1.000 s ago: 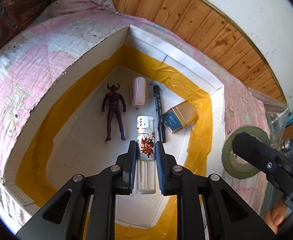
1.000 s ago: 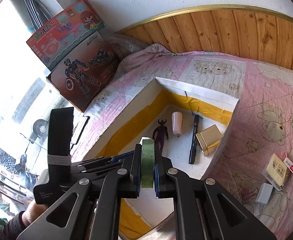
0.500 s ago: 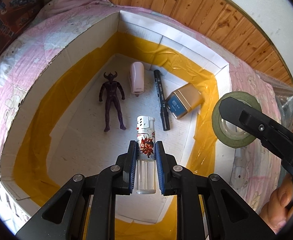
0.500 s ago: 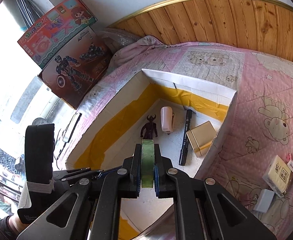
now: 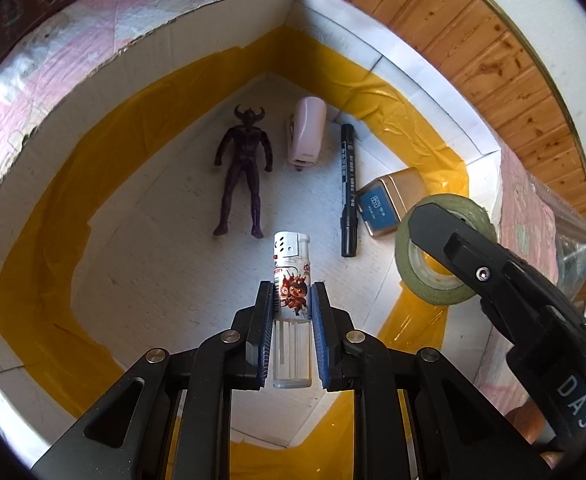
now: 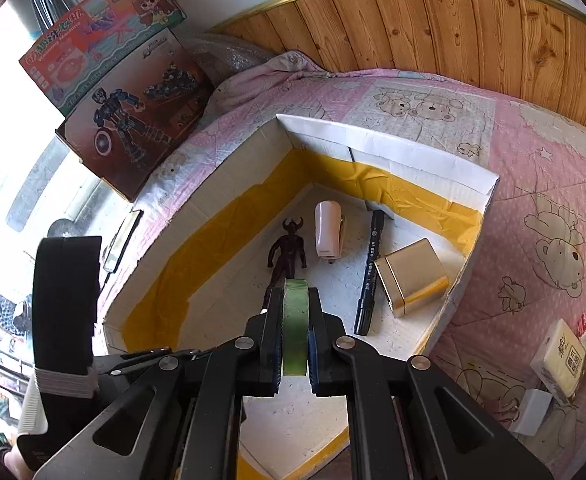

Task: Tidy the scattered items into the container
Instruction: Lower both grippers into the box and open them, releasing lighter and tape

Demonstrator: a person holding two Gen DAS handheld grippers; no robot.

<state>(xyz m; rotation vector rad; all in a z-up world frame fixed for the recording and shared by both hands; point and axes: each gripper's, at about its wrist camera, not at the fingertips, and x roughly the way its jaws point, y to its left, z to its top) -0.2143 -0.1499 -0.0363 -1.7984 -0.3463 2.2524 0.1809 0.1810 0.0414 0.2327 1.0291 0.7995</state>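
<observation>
Through the left wrist view, my left gripper (image 5: 292,318) is clamping the lighter (image 5: 292,300) above the box (image 5: 397,56) floor, near the figure (image 5: 245,168) and marker (image 5: 348,196). Dropping it from here, it could bounce against them.

Through the right wrist view, my right gripper (image 6: 295,334) is pinching the tape roll (image 6: 295,328) edge-on over the box; released upright, it might roll.

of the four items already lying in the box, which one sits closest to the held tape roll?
The gold tin with the blue label. It lies beside the green tape roll by the right wall; marker, stapler and figure lie further left.
</observation>
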